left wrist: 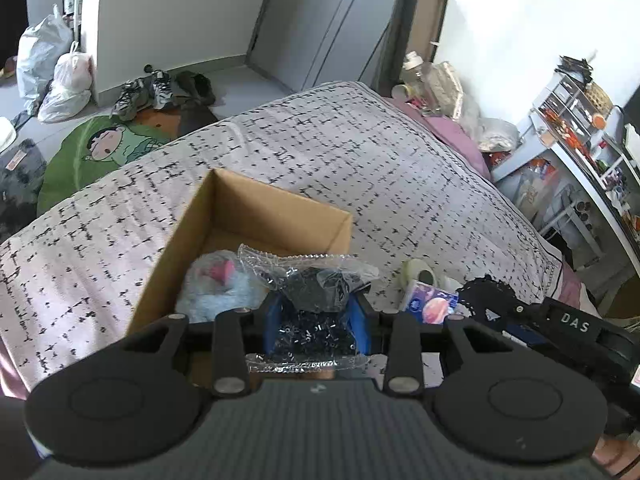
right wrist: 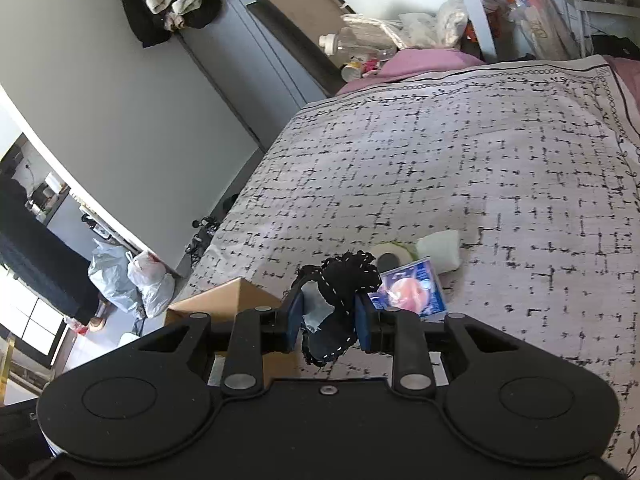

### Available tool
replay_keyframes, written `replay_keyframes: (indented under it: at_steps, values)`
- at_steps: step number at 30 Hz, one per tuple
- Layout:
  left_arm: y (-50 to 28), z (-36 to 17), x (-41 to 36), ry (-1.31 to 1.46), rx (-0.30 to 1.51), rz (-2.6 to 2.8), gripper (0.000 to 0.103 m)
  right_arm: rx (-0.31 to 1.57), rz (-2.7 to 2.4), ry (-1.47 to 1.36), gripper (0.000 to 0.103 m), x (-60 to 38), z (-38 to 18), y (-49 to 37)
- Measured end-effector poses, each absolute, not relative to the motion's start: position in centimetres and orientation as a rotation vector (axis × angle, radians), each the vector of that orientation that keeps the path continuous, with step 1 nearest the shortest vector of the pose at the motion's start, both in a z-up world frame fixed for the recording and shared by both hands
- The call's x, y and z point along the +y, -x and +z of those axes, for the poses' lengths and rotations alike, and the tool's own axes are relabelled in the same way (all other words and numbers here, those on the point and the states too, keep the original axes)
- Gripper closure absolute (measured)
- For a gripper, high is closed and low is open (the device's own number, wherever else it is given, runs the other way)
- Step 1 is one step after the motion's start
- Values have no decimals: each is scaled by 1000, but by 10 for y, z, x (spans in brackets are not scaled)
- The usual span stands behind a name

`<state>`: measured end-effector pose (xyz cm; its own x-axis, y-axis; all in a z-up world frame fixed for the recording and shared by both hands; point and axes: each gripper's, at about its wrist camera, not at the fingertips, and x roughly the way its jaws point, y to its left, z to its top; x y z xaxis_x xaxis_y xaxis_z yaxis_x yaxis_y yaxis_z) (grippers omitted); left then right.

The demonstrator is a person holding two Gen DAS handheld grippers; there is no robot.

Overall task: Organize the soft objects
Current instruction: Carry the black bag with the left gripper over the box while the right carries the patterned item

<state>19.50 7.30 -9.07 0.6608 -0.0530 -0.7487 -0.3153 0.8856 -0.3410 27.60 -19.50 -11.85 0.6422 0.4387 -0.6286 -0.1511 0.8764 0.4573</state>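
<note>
Blur softens the plush toy (left wrist: 218,286) inside the cardboard box (left wrist: 188,236); you can make out pale blue fur and a pink patch, but not what creature it is, and your left gripper (left wrist: 316,312) cuts off its lower part. That gripper's jaws are clamped on one clear plastic bag of small dark beads (left wrist: 312,300), held just over the near end of the box; the bag's lower edge runs down behind the gripper body. In the right wrist view, your right gripper (right wrist: 328,318) has its jaws pinched nearly closed on one black fabric piece with white stitching (right wrist: 344,280); a pale grey scrap sits against the left pad, and you cannot tell whether it belongs to the same piece. Only one corner of the box shows in this view.

On the bed (right wrist: 460,168), beside the box, you have one tissue pack with a planet print (right wrist: 412,290), one roll of tape (right wrist: 390,254) half hidden behind the fabric, and one white soft block (right wrist: 440,250) touching the pack. One box, one plush toy, two grippers, each holding one thing.
</note>
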Motion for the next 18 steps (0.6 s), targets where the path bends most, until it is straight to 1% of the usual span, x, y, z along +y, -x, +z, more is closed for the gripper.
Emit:
replay_keyframes:
  at_steps: [12, 15, 18]
  values:
    - [-193, -112, 101, 533, 918, 133, 66, 824, 418, -327, 75, -148, -118, -263]
    - [-193, -115, 103, 533, 930, 113, 63, 831, 437, -303, 75, -135, -119, -261]
    - [-193, -116, 107, 521, 939, 119, 62, 839, 452, -284, 75, -124, -121, -260]
